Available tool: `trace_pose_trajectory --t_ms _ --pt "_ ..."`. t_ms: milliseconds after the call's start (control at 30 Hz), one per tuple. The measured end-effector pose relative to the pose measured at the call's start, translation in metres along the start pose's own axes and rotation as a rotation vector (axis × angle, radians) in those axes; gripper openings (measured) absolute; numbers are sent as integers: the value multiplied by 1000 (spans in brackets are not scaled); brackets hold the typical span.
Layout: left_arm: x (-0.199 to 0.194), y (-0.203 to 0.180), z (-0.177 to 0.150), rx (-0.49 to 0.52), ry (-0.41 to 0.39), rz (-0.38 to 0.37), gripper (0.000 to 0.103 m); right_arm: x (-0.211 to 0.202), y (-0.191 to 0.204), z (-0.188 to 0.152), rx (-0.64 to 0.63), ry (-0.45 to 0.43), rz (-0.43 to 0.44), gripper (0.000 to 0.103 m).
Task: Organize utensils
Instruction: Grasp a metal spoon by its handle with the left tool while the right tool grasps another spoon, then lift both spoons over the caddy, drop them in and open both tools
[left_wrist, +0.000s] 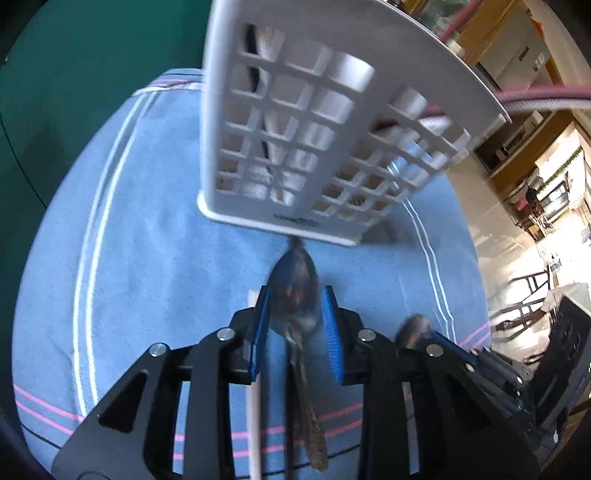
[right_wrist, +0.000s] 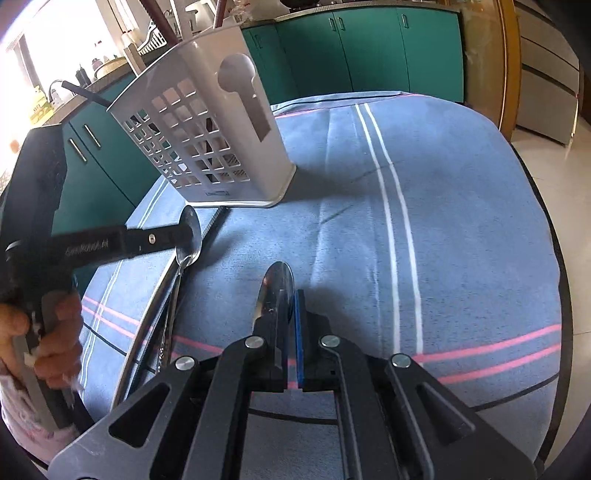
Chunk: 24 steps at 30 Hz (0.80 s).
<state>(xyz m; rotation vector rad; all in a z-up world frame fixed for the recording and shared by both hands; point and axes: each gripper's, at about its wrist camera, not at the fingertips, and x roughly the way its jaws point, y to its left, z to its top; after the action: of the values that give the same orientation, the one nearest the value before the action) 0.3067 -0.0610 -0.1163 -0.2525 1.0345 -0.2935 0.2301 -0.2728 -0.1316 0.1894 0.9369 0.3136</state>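
Note:
A white slotted utensil holder (left_wrist: 317, 122) stands on the blue striped cloth (left_wrist: 147, 229); it also shows in the right wrist view (right_wrist: 207, 144), with pink-handled utensils in it. My left gripper (left_wrist: 297, 314) is around the bowl of a metal spoon (left_wrist: 295, 295) whose handle runs back under it; small gaps show beside the bowl. A white stick (left_wrist: 255, 406) lies beside it. My right gripper (right_wrist: 288, 314) is shut on another metal spoon (right_wrist: 275, 291), bowl pointing forward. The left gripper (right_wrist: 184, 236) and its spoon (right_wrist: 188, 240) show at left in the right wrist view.
Teal cabinets (right_wrist: 369, 51) stand behind the table. The cloth's right half (right_wrist: 461, 221) lies flat with white and pink stripes. A tiled floor (left_wrist: 491, 221) lies beyond the table edge. The right gripper (left_wrist: 443, 343) is close on the left gripper's right side.

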Motion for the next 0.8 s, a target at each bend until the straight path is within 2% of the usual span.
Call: trace_pose_trajectory --t_ms 133,300,333,367,567,800 --pt "2 13 14 -5 -19 -7 34 -1 -1 1 3 -1 6 4" --pt "13 20 25 12 7 -49 34 1 -2 1 10 3 7 4" --pt "14 19 25 11 10 -55 30 1 -2 1 11 4 7 4" --pt "15 19 25 11 13 -71 22 2 -3 1 12 5 9 4" --pt "15 15 16 23 -9 -107 1 1 0 2 3 -2 6 3" --pt "-6 6 3 47 -37 -105 1 -11 1 2 2 -16 -4 3"
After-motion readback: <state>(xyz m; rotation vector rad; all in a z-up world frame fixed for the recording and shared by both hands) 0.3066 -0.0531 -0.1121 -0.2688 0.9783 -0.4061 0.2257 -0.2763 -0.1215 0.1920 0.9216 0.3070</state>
